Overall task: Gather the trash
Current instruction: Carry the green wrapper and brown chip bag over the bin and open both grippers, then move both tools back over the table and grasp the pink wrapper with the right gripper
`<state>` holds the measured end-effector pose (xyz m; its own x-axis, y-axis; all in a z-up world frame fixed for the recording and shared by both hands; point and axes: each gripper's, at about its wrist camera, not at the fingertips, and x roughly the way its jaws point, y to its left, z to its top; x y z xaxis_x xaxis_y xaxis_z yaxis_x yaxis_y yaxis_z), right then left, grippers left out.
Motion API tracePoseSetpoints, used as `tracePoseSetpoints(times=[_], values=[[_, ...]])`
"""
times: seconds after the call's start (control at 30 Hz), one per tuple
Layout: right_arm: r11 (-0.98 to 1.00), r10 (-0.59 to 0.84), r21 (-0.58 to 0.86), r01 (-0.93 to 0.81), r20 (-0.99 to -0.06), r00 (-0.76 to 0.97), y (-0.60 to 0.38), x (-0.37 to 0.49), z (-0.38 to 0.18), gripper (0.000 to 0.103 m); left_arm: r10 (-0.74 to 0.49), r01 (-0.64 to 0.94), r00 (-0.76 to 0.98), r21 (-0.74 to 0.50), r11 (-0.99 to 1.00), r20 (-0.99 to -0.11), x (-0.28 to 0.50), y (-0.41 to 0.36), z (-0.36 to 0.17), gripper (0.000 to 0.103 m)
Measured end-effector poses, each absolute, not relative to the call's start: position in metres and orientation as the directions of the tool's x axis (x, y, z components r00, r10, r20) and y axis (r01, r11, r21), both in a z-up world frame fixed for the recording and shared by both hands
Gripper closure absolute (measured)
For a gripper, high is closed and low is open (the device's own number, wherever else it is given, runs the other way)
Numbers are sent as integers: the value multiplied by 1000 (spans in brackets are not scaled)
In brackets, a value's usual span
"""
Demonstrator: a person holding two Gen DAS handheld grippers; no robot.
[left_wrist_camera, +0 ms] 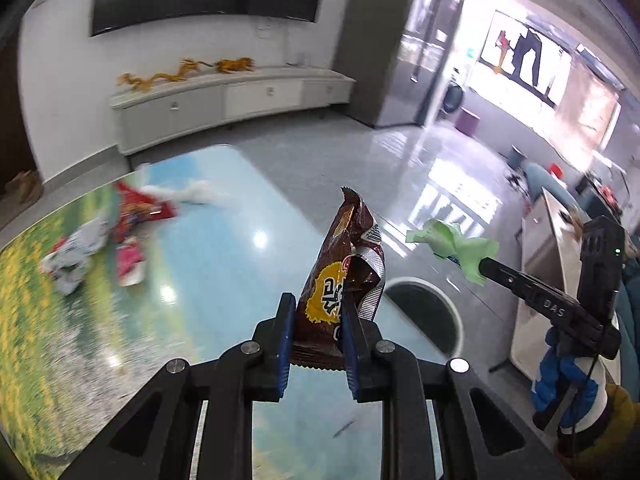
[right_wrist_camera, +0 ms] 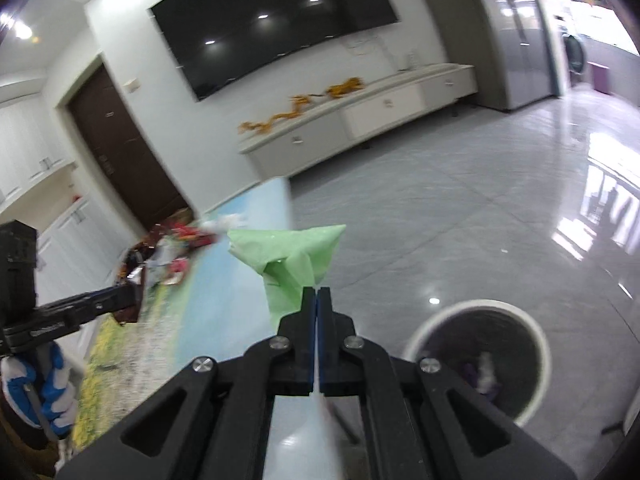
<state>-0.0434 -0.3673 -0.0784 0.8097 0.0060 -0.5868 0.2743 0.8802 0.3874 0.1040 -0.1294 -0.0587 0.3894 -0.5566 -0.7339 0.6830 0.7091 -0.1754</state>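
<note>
- Two grippers each carry a piece of trash; the left gripper (left_wrist_camera: 318,332), low in the centre of its own view, is clamped on a brown snack wrapper (left_wrist_camera: 344,276) that stands upright between the blue pads (left_wrist_camera: 285,344)
- The right gripper (right_wrist_camera: 317,300), at lower centre of its view, has its jaws pressed together on a green wrapper (right_wrist_camera: 290,258); the wrapper fans out above the fingertips
- A round white-rimmed bin (right_wrist_camera: 480,354) sits on the grey floor (right_wrist_camera: 460,208) at lower right of the right view; something pale and purple lies inside, blurred
- More wrappers (left_wrist_camera: 100,240), red and white, lie on the table (left_wrist_camera: 224,232) at middle left of the left view; they are blurred
</note>
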Motion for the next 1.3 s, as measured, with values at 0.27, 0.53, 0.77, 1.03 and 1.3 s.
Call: tracePoseSetpoints(times=[0.27, 0.53, 0.77, 1.03, 1.3], values=[[786, -152, 342, 515, -701, 696, -442, -75, -131, 102, -573, 800, 223, -188, 570, -788, 87, -252, -84, 82], [735, -184, 316, 600, -759, 625, -481, -76, -166, 98, -614, 808, 129, -277, 520, -778, 87, -315, -104, 33], [719, -194, 352, 599, -726, 659, -482, -94, -149, 97, -645, 788, 204, -267, 554, -737, 91, -284, -76, 33], [837, -120, 398, 377, -537, 835, -427, -69, -45, 47, -615, 661, 427, -235, 713, -663, 131, -187, -16, 35], [943, 33, 317, 106, -405, 914, -332, -4, 49, 46, -415, 417, 666, -152, 896, -620, 172, -31, 6, 33]])
